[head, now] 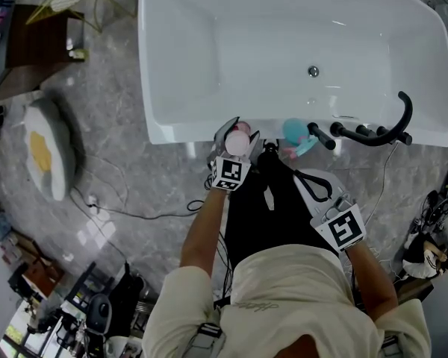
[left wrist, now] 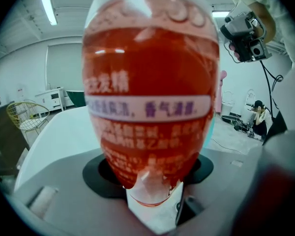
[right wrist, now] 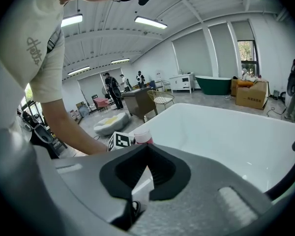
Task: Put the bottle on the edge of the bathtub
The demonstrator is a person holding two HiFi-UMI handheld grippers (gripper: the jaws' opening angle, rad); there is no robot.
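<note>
Fingers (left wrist: 94,177) of my left gripper (head: 234,145) pinch the red translucent plastic bottle (left wrist: 151,82) at the white bathtub (head: 179,133) rim (for placing). My right gripper (right wrist: 146,156) is pressed together, empty.

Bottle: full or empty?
Nearly full: in the left gripper view red liquid fills the bottle up to bubbles near its top.

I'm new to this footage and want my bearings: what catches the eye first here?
The big white bathtub fills the top of the head view. At its near rim the left gripper grips a red bottle, which swamps the left gripper view. A white cushion with a yellow centre lies on the floor at left.
</note>
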